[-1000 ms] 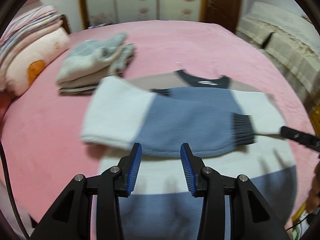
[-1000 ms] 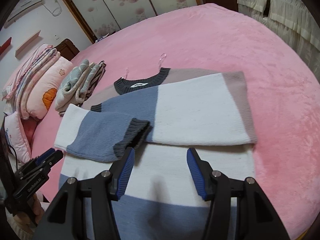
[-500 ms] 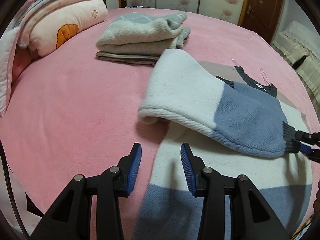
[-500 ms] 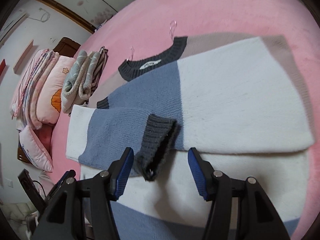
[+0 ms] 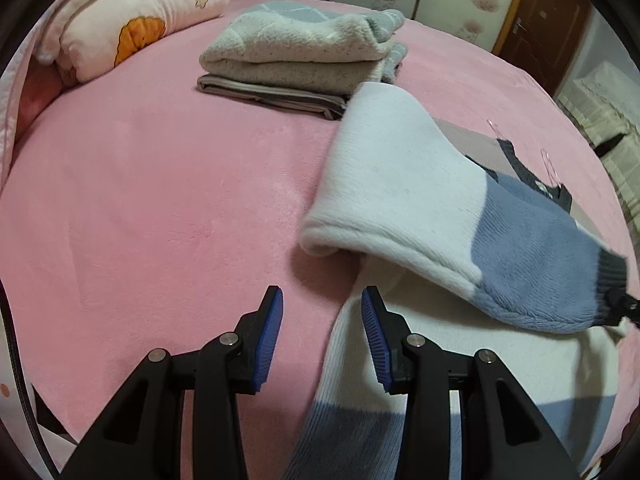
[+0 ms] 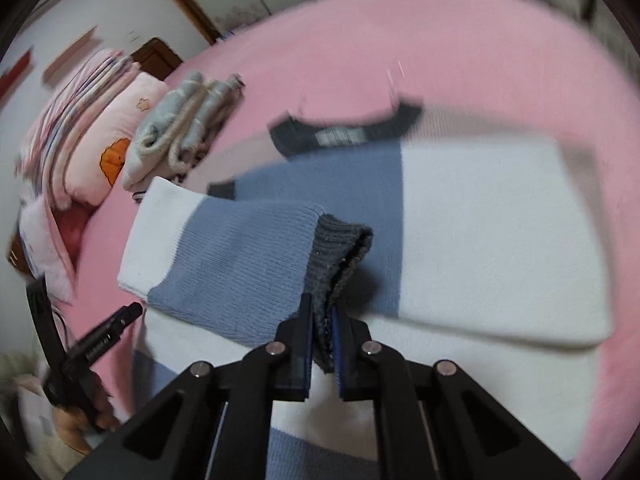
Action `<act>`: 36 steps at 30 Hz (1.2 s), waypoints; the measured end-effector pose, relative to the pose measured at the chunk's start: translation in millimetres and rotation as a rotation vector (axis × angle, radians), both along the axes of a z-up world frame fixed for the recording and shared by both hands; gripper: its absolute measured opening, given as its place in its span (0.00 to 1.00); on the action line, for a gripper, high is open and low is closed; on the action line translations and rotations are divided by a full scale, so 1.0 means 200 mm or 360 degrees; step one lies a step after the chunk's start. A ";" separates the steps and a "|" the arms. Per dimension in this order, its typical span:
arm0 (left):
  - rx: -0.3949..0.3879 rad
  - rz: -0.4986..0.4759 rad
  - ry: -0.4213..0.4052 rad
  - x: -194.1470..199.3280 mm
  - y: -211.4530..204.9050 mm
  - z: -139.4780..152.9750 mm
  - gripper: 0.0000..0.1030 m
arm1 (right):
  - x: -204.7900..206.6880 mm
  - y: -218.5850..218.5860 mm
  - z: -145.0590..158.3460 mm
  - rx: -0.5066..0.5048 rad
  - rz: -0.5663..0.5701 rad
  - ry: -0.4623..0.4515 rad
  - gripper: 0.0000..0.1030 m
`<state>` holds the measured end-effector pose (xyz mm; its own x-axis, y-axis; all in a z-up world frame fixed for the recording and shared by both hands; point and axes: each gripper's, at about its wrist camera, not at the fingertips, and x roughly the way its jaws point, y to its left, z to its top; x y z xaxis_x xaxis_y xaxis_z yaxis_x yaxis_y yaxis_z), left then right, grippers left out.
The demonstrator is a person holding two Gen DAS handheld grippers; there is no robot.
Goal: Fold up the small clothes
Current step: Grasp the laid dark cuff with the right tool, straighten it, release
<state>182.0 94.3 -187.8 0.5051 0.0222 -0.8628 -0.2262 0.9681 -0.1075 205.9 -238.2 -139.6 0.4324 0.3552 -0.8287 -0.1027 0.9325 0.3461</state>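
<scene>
A white, blue and beige knit sweater (image 6: 480,216) lies on the pink bed with both sleeves folded across its body. My right gripper (image 6: 322,332) is shut on the dark grey cuff (image 6: 336,252) of the left sleeve (image 6: 236,256) and holds it slightly raised. In the left wrist view that sleeve (image 5: 420,204) lies across the sweater, its cuff (image 5: 610,276) at the right edge. My left gripper (image 5: 322,336) is open and empty, low over the sweater's left edge near the hem (image 5: 352,432).
A stack of folded grey and beige clothes (image 5: 296,52) sits on the pink bedspread (image 5: 160,200) beyond the sweater. Pillows and folded quilts (image 5: 132,16) lie at the far left. The left gripper also shows in the right wrist view (image 6: 100,340).
My right gripper has closed on the sleeve cuff and lifted it slightly. My left gripper has swung left and nearer to the sweater's left edge, still open.
</scene>
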 end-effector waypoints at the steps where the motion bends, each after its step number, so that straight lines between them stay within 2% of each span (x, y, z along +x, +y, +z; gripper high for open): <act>1: -0.0031 0.0006 0.0002 0.01 0.00 0.00 0.38 | 0.00 0.02 0.05 -0.0044 0.0016 -0.0057 0.07; 2: -0.0049 0.0005 0.0002 0.03 0.00 0.00 0.38 | 0.00 0.04 0.12 -0.0099 0.0044 -0.0139 0.07; 6: -0.0139 -0.0019 -0.0021 0.08 -0.03 0.01 0.40 | 0.08 0.09 0.34 -0.0186 0.0110 -0.0313 0.07; 8: -0.0132 -0.0015 -0.0033 0.10 -0.05 0.00 0.45 | 0.14 0.11 0.45 -0.0207 0.0117 -0.0393 0.07; 12: -0.0101 0.0031 -0.0029 0.16 -0.07 -0.02 0.46 | 0.20 0.13 0.61 -0.0227 0.0106 -0.0530 0.07; 17: -0.0067 0.0089 -0.0027 0.22 -0.06 -0.04 0.46 | 0.23 0.12 0.72 -0.0278 0.0070 -0.0638 0.07; 19: -0.0041 0.0100 -0.0046 0.21 -0.07 -0.03 0.44 | 0.23 0.09 0.71 -0.0310 0.0039 -0.0641 0.07; 21: -0.0061 0.0092 -0.0059 0.20 -0.07 -0.03 0.38 | 0.25 0.04 0.67 -0.0343 -0.0009 -0.0606 0.07; 24: -0.0062 0.0079 -0.0066 0.18 -0.07 -0.03 0.38 | 0.28 -0.06 0.57 -0.0386 -0.0081 -0.0527 0.07; 26: -0.0057 0.0062 -0.0062 0.18 -0.07 -0.03 0.38 | 0.31 -0.14 0.48 -0.0426 -0.0132 -0.0461 0.07; 29: -0.0038 0.0033 -0.0057 0.17 -0.10 -0.04 0.38 | 0.37 -0.28 0.31 -0.0385 -0.0209 -0.0303 0.07; 36: -0.0009 -0.0012 -0.0026 0.18 -0.11 -0.08 0.36 | 0.42 -0.37 -0.01 -0.0392 -0.0218 -0.0059 0.07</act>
<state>218.2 72.9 -203.6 0.5195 0.0136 -0.8543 -0.2170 0.9692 -0.1165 289.1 -311.5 -142.1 0.4943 0.0813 -0.8655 0.0215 0.9942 0.1056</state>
